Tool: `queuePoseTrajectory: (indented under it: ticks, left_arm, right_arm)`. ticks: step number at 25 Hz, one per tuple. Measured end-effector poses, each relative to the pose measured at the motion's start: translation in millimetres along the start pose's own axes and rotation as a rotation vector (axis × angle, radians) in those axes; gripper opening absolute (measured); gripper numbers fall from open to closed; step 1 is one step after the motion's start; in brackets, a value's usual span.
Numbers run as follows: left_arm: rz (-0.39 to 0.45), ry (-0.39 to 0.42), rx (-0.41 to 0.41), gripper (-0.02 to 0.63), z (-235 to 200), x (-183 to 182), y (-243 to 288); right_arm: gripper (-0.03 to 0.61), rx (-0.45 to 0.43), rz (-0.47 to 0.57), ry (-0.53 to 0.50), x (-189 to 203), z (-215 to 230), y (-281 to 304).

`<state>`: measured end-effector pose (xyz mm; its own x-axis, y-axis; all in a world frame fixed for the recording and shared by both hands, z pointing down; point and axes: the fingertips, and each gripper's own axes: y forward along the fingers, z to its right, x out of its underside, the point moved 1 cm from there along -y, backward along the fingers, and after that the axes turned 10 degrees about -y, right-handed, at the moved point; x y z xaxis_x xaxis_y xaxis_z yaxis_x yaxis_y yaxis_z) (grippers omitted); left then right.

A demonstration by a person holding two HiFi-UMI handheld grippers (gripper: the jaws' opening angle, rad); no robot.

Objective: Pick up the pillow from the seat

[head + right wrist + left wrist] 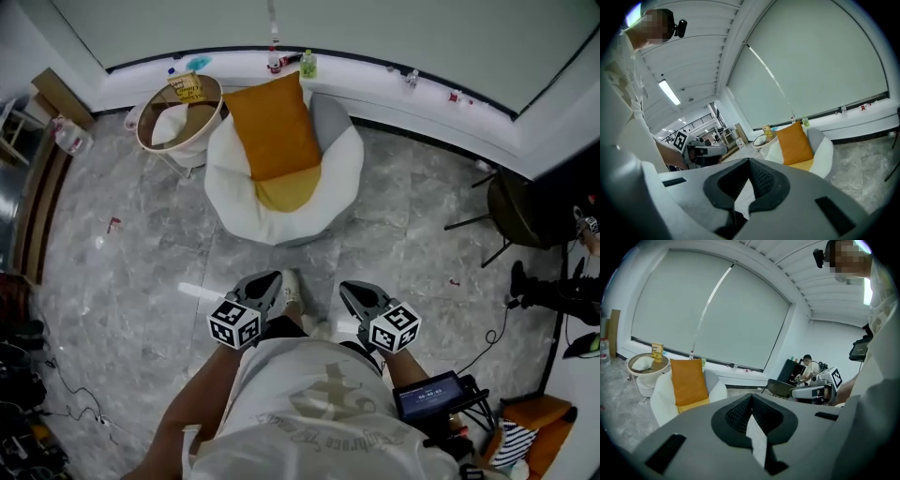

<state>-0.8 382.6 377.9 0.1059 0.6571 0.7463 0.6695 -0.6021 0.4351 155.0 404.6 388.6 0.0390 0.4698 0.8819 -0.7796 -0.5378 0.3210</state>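
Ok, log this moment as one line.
stage: pre-grasp | orange pillow: propped on white armchair, untouched | left gripper: shut, empty | right gripper: shut, empty

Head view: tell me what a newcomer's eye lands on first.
The orange pillow leans against the back of the round white seat, upper middle of the picture. Near the bottom edge, the left tool and right tool, both shut and empty, point toward it across the grey floor.
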Motion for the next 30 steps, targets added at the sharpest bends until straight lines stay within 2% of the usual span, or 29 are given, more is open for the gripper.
queuePoseTrajectory:
  ticks: [6,9,12,15,19,24,30]
  left_arm:
    - [-0.017,0.026,0.126,0.009,-18.3,-53.0,68.0]
    - [-0.023,0.053,0.185,0.009,-31.6,-83.3,84.3]
    - [-0.018,0.069,0.211,0.009,-49.0,-108.6,91.8]
    - [-0.011,0.05,0.203,0.009,-79.3,-128.6,107.2]
    - [-0.002,0.005,0.153,0.009,-126.6,-147.9,123.6]
    - [-0.002,-0.06,0.093,0.009,-148.6,-141.2,101.6]
    - [-0.002,-0.084,0.033,0.009,-163.4,-145.0,108.0]
  right_arm:
    - [0.011,0.093,-0.014,-0.002,-33.9,56.2,30.8]
    - [0.012,0.131,0.0,-0.019,-61.8,73.3,55.2]
    - [0.011,0.161,0.006,-0.027,-83.0,86.9,77.6]
    - [0.011,0.17,-0.005,-0.042,-98.6,112.4,104.2]
    - [0.011,0.18,-0.025,-0.045,-114.4,153.1,138.5]
    - [0.011,0.195,-0.038,-0.049,-125.6,155.4,140.3]
    - [0.011,0.135,-0.054,-0.046,-130.0,173.8,168.4]
